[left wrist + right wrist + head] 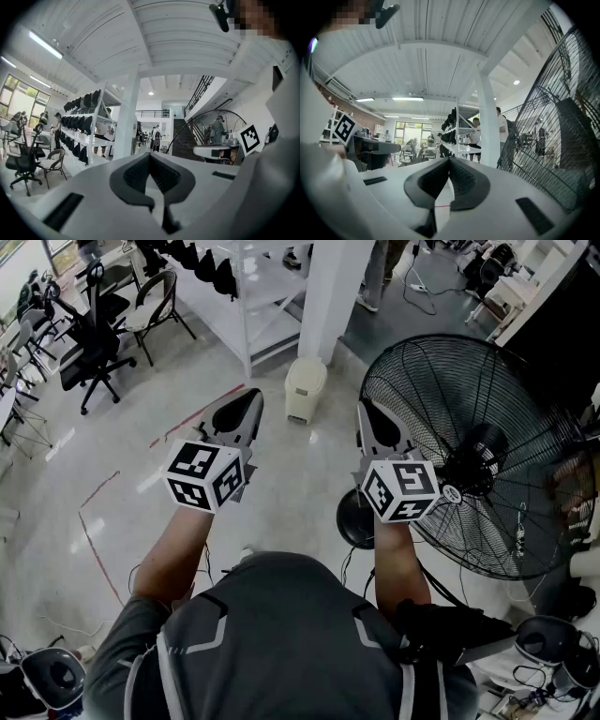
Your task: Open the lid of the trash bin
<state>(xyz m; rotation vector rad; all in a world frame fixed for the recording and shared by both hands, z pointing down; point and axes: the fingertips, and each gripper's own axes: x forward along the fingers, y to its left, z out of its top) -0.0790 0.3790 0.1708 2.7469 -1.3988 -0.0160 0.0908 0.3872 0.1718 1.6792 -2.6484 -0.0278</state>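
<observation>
– Standing where, that trash bin (305,388)?
– On the floor (281,486) by the pillar (328,287), well ahead, between the left gripper (247,402) and right gripper (366,412); both pinched closed, empty, neither clearly nearer.

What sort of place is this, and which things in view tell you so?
Probably a large open workshop or lab hall: wheeled office chairs, white shelving racks and a big floor fan.

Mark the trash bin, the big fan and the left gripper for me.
trash bin (302,401): head view, on its front wall.
fan (480,452): head view, dark hub behind the grille.
left gripper (251,399): head view, between its closed fingertips.
</observation>
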